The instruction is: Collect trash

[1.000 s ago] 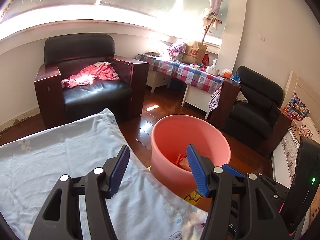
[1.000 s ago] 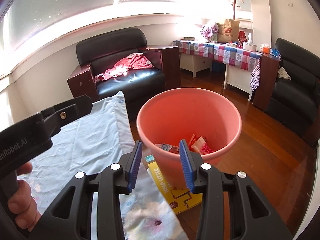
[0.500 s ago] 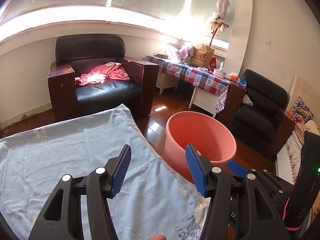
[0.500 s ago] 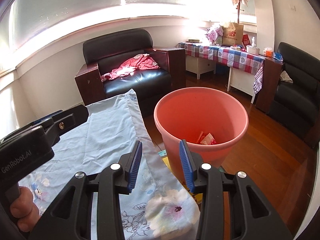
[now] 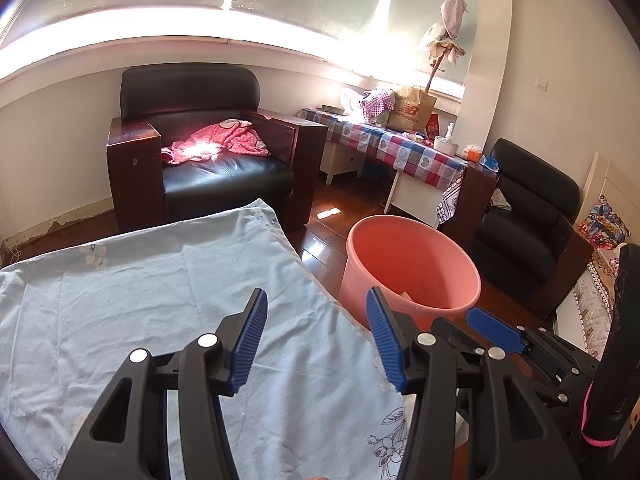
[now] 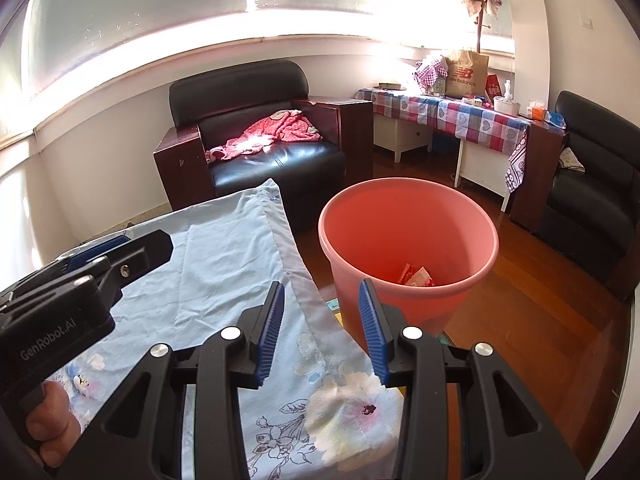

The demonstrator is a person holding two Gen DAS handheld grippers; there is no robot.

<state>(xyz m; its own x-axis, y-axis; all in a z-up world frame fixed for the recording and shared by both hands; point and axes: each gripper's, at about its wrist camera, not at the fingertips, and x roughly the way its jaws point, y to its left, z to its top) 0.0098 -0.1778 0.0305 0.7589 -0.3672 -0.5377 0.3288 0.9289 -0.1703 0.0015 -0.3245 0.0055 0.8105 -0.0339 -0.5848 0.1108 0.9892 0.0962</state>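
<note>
Hovering over the pale blue floral sheet (image 5: 160, 300), your left gripper (image 5: 318, 344) is closing on nothing; your right gripper (image 6: 322, 330) hangs part-open, empty too, and just beyond both sits the pink bucket (image 6: 408, 216) with red wrappers (image 6: 416, 276) inside

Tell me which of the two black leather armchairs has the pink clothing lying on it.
The black leather armchair with dark wooden arms under the window, behind the light blue cloth; its seat holds the pink garment. The other black armchair, right of the checkered table, has none.
</note>
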